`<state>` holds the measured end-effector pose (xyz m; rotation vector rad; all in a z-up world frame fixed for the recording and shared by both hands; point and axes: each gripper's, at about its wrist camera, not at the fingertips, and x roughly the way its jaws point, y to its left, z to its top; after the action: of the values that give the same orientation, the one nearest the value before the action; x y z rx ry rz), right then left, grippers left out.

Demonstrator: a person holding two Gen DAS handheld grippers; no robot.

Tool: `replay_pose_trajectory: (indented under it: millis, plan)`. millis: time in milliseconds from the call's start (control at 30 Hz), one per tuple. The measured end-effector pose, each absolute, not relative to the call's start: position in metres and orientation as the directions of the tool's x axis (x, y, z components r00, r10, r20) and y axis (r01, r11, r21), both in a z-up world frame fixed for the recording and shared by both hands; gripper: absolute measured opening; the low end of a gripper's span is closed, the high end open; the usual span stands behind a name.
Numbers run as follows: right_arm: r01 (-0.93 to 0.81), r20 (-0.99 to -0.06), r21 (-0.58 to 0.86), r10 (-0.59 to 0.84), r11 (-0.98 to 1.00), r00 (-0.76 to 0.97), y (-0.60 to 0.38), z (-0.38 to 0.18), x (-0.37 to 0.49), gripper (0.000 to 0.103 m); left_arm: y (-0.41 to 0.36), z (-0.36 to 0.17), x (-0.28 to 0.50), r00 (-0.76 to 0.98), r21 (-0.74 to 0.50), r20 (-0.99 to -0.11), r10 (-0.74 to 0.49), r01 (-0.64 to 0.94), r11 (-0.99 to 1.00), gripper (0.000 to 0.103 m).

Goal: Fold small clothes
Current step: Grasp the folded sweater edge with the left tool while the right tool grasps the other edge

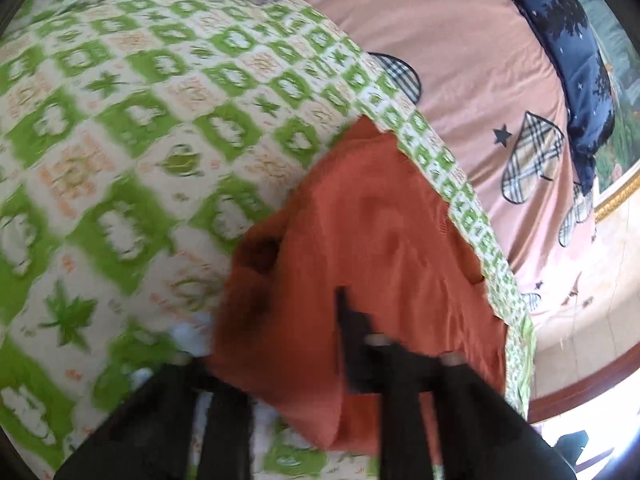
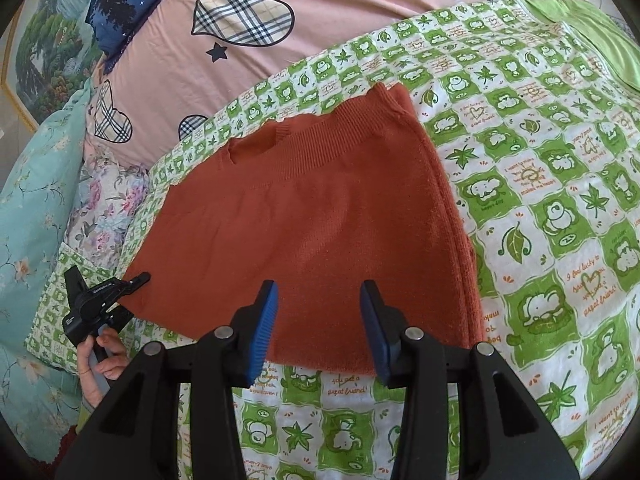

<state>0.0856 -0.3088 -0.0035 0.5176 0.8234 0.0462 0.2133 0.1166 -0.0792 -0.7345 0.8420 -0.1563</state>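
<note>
A rust-orange knitted garment (image 2: 312, 216) lies folded flat on the green-and-white patterned sheet (image 2: 552, 184). My right gripper (image 2: 318, 300) is open and empty, its blue pads (image 2: 266, 320) just over the garment's near edge. My left gripper (image 2: 132, 280) is held in a hand at the garment's left corner and looks shut on that corner. In the blurred left wrist view the orange garment (image 1: 380, 240) is lifted and drapes over the left gripper's fingers (image 1: 352, 328), hiding the tips.
A pink quilt with plaid hearts (image 2: 320, 12) lies behind the sheet. A dark blue cloth (image 2: 132, 0) and a floral pillow (image 2: 36, 184) sit at the left. A framed picture (image 2: 36, 52) hangs at far left. A green cloth (image 2: 592, 36) lies at the right.
</note>
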Motion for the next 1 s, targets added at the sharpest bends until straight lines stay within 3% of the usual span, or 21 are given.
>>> replay_pose_trajectory:
  millis: [133,267,367,500,633,867,967,1000]
  plan:
    - [0.131,-0.653,0.515,0.288,0.847,0.701,-0.320,0.001,0.092,0.044,0.087,-0.043,0.209,0.706,-0.565,-0.604,-0.369,-0.053,0.823,0.010]
    - [0.107,-0.606,0.614,0.380,0.782,0.698,-0.334,0.002,0.110,0.044,0.033,-0.004,0.200,0.705,-0.514,-0.555,-0.441,0.127,0.848,0.009]
    - [0.085,-0.589,0.657,0.440,0.749,0.678,-0.338,0.001,0.129,0.045,-0.029,0.010,0.191,0.668,-0.411,-0.570,-0.478,0.271,0.870,0.009]
    - [0.055,-0.533,0.734,0.524,0.677,0.664,-0.341,-0.010,0.157,0.070,-0.098,-0.004,0.180,0.618,-0.293,-0.609,-0.498,0.408,0.865,0.009]
    - [0.068,-0.554,0.762,0.595,0.643,0.582,-0.329,-0.026,0.193,0.070,-0.133,-0.032,0.178,0.579,-0.233,-0.671,-0.462,0.427,0.874,0.008]
    - [0.039,-0.561,0.783,0.679,0.620,0.474,-0.286,-0.041,0.270,0.070,-0.148,-0.035,0.161,0.653,-0.047,-0.658,-0.374,0.460,0.887,0.008]
    - [0.040,-0.607,0.747,0.656,0.663,0.448,-0.269,-0.046,0.300,0.070,-0.152,-0.035,0.156,0.669,-0.001,-0.649,-0.361,0.474,0.881,0.008]
    - [0.033,-0.622,0.732,0.649,0.680,0.438,-0.266,-0.045,0.305,0.055,-0.153,-0.035,0.153,0.673,0.011,-0.647,-0.359,0.479,0.878,0.008]
